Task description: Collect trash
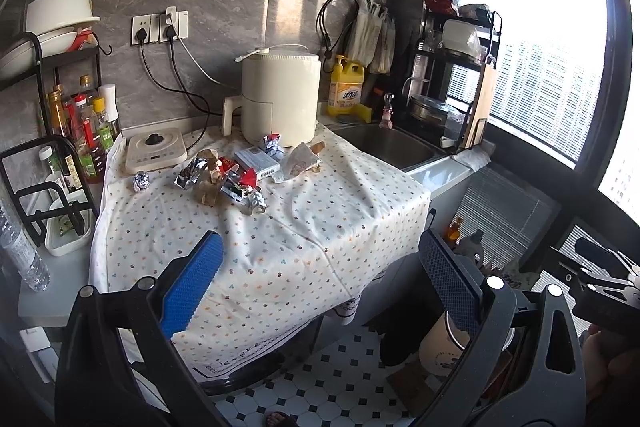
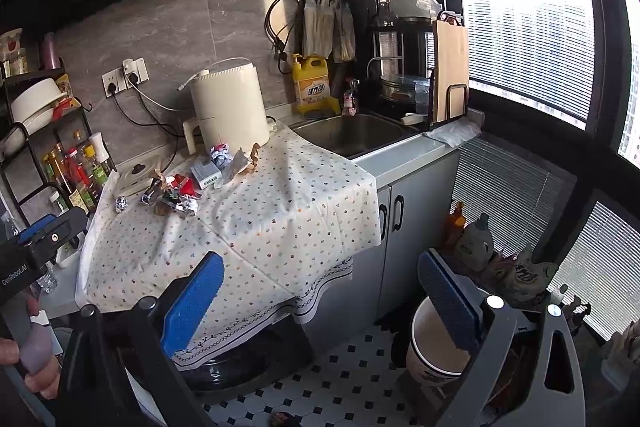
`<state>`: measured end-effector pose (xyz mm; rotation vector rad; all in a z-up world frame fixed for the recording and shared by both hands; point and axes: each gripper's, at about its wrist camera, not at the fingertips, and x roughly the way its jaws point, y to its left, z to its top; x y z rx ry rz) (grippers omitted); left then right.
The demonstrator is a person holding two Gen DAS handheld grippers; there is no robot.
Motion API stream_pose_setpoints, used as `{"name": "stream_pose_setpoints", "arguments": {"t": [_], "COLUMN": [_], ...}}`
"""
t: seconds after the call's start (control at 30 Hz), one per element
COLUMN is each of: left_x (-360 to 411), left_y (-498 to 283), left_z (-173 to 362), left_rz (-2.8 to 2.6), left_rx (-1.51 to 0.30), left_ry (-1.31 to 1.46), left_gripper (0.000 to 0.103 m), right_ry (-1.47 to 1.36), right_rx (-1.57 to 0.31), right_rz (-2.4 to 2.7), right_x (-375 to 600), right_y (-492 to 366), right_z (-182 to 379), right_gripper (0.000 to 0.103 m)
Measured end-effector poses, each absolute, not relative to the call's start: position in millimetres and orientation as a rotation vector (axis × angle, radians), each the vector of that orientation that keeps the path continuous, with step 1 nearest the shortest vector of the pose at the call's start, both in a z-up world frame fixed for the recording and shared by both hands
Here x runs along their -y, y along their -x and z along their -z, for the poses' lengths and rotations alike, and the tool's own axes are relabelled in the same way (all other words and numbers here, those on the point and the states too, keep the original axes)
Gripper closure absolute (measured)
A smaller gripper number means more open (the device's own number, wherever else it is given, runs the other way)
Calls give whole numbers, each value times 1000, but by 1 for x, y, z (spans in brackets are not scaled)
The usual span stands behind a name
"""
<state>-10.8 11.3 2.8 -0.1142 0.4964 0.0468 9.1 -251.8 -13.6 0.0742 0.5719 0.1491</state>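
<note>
A pile of trash (image 1: 224,179) lies on the dotted tablecloth (image 1: 280,227): crumpled wrappers, a foil ball (image 1: 141,181), a small white box (image 1: 256,163) and a torn paper bag (image 1: 298,161). The pile also shows in the right wrist view (image 2: 180,193). My left gripper (image 1: 320,283) is open and empty, held above the near part of the cloth, well short of the pile. My right gripper (image 2: 320,301) is open and empty, further back, off the counter's front right corner. A round cream bin (image 2: 436,347) stands on the floor behind the right gripper's right finger.
A cream air fryer (image 1: 280,99) stands behind the pile. An induction plate (image 1: 154,149) and sauce bottles (image 1: 86,135) are at left. A steel sink (image 1: 392,145), yellow detergent bottle (image 1: 346,89) and dish rack (image 1: 460,67) are at right. Grey cabinet doors (image 2: 404,227) sit below.
</note>
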Motion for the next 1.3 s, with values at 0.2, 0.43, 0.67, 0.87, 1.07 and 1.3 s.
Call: {"name": "stream_pose_setpoints", "arguments": {"t": [0.2, 0.43, 0.67, 0.87, 1.07, 1.3], "left_x": [-11, -13, -15, -16, -22, -27], "left_y": [6, 4, 1, 1, 3, 7], "left_z": [-4, -1, 1, 1, 0, 0], "left_rz": [-39, -31, -31, -33, -38, -54], "left_rx": [-499, -503, -508, -504, -500, -506], "left_ry": [116, 117, 117, 117, 123, 126], "left_gripper": [6, 6, 6, 6, 6, 6], "right_ry": [-76, -79, -84, -85, -78, -74], "right_rx": [-575, -583, -577, -571, -573, -577], "right_rz": [-147, -139, -141, -139, -145, -157], "right_x": [252, 251, 248, 246, 243, 239], "right_y": [-10, -16, -14, -13, -13, -14], "right_z": [14, 16, 18, 18, 16, 13], "right_gripper": [8, 8, 8, 8, 8, 8]}}
